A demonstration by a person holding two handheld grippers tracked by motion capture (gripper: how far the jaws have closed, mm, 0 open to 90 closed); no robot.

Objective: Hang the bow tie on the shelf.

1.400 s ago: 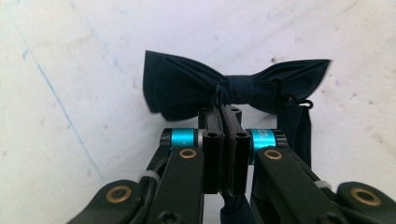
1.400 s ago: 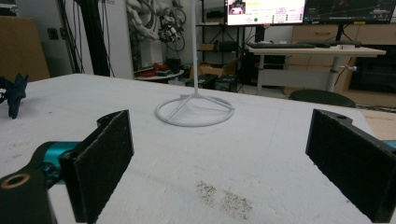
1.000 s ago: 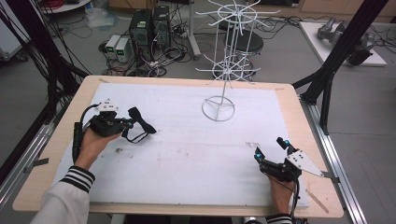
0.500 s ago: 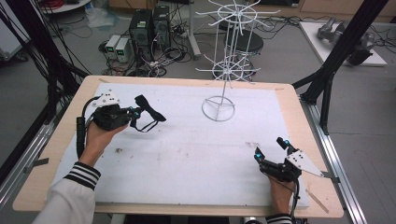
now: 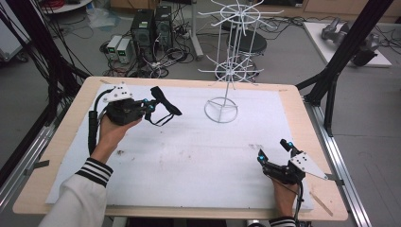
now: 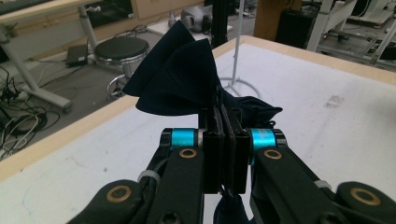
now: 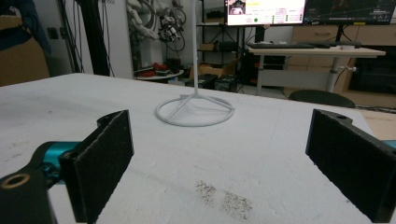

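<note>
A dark navy bow tie with its strap hangs from my left gripper, held above the white table top at the far left. In the left gripper view the jaws are pressed together on the bow tie, whose wings rise above my left gripper. A white wire display stand with hooked arms rises at the back centre; its ring base lies ahead in the right gripper view. My right gripper rests low at the near right, open, jaws wide apart with nothing between them.
The white foam sheet covers a wooden table. Dark scuff marks lie just ahead of the right gripper. Black frame posts stand at the table's right and left. Computers and cables sit on the floor behind.
My left gripper has moved up the table and to the right, carrying the bow tie toward the wire stand. The right gripper has stayed where it was, open.
</note>
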